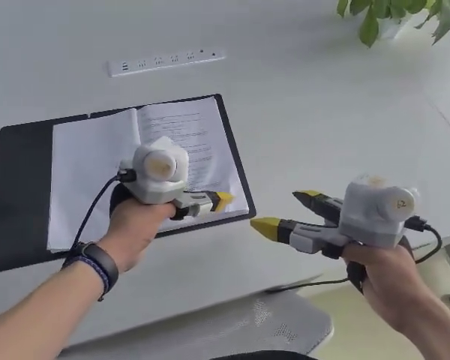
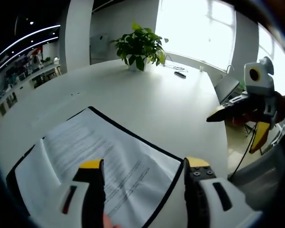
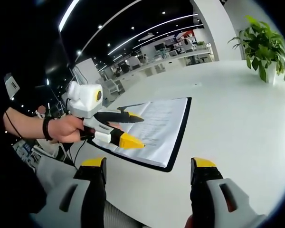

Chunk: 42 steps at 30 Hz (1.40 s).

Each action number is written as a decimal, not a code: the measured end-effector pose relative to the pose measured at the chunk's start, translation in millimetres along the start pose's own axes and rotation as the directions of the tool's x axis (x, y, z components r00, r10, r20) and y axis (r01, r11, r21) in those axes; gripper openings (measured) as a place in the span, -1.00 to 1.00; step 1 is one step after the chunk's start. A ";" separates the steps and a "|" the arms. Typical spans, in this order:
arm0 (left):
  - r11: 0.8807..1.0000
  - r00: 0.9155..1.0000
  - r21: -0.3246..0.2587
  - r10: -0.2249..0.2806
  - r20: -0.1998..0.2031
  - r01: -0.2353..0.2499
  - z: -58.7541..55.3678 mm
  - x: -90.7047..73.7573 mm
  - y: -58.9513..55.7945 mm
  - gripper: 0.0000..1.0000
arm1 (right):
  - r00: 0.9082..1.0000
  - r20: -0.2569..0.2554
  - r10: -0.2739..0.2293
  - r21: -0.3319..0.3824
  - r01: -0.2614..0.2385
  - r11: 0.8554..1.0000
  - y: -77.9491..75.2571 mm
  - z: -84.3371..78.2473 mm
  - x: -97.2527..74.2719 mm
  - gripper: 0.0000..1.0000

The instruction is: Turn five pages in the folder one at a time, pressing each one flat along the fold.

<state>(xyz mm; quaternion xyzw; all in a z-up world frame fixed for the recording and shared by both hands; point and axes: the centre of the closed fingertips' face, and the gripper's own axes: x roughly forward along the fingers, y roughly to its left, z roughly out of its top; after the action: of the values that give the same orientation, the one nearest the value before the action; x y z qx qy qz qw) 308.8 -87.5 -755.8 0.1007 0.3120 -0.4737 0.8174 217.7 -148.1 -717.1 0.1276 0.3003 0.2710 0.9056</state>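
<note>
A black folder [image 1: 15, 187] lies open on the white table, with white printed pages [image 1: 187, 146] spread across it. It also appears as the folder [image 2: 104, 161] and the folder [image 3: 156, 128] in the gripper views. My left gripper [image 1: 214, 202] hovers open over the lower right corner of the right-hand page, holding nothing; its yellow-tipped fingers [image 2: 91, 166] frame the page. My right gripper [image 1: 289, 214] is open in the air to the right of the folder, past its edge, with nothing between its fingertips [image 3: 202, 164].
A white power strip [image 1: 165, 61] lies beyond the folder. A potted green plant [image 1: 394, 15] stands at the far right corner. The table's near edge [image 1: 210, 300] runs under my hands, with a grey chair [image 1: 232, 330] below it.
</note>
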 end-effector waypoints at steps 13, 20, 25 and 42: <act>0.997 0.997 0.057 0.046 -0.057 -0.043 -22.7 42.4 -4.2 0.42 | 1.000 -0.005 0.003 0.006 -0.003 1.000 -2.3 0.2 -2.2 0.41; 0.990 0.995 0.131 0.062 -0.073 -0.052 -34.0 52.4 -7.1 0.47 | 1.000 -0.019 0.003 0.014 -0.003 1.000 -4.0 -6.2 -3.2 0.40; 0.992 0.997 0.113 0.057 -0.060 -0.050 -32.6 52.6 -6.1 0.50 | 1.000 -0.016 0.003 0.022 -0.002 1.000 -5.7 -5.6 -2.0 0.37; 0.994 0.999 0.105 0.026 -0.020 -0.023 -30.8 48.7 2.0 0.29 | 1.000 -0.025 0.013 0.039 -0.012 0.999 -4.4 -9.2 2.8 0.32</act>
<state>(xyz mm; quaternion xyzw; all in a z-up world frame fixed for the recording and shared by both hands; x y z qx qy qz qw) 315.1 -107.0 -809.7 0.1523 0.2939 -0.4784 0.8134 215.7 -149.5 -727.4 0.1438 0.3161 0.2721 0.8974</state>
